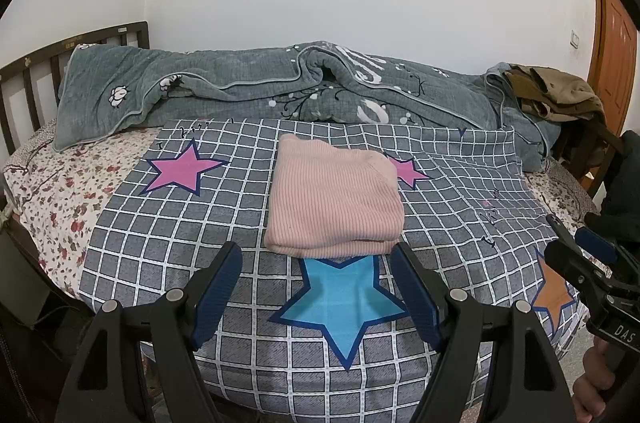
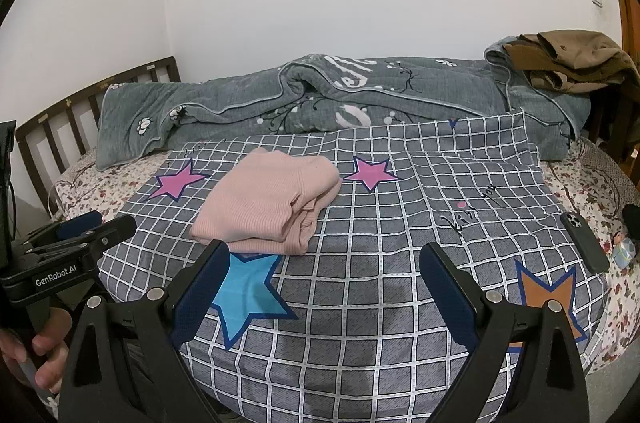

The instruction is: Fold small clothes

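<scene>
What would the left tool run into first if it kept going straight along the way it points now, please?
Most likely the folded pink sweater. It lies just ahead of the open left tool, between its fingers' line, with only the checked sheet before it. Depth is hard to judge.

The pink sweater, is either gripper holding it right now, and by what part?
Neither. The pink sweater lies folded on the checked sheet; the left gripper and right gripper are both open, short of it.
</scene>
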The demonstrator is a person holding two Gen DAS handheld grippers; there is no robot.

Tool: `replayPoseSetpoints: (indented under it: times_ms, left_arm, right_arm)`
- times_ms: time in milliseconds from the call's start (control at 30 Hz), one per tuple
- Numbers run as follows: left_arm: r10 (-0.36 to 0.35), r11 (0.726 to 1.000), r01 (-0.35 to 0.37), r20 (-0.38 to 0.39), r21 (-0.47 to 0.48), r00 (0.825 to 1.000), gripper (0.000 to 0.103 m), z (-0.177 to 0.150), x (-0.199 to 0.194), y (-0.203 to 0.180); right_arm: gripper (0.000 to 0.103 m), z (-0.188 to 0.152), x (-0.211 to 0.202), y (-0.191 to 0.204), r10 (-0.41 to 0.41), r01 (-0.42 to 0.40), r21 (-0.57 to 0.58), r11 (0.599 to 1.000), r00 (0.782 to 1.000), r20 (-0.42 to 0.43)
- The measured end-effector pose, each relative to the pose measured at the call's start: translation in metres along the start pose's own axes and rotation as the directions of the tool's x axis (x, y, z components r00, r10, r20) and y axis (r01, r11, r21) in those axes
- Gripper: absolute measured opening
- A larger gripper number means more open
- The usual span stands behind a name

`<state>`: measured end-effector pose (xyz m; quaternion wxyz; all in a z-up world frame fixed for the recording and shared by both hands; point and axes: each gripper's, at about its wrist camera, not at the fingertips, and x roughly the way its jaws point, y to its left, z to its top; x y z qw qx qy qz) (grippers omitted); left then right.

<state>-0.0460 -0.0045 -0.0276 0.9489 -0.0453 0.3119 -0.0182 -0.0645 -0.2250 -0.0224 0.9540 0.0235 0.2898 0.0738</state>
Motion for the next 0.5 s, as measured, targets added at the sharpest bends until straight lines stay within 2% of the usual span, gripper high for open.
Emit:
replayPoseSetpoints:
  times_ms: [500]
  left_arm:
    - [0.018,1.0,-0.019,0.011,0.01,1.0,0.075,0.0018,-0.0023,-0.0019]
  right_arm:
    - [0.094,-0.0001,-0.0001,-0.0001,0.001,-0.001,0.001,1.0,1.0,-0.001]
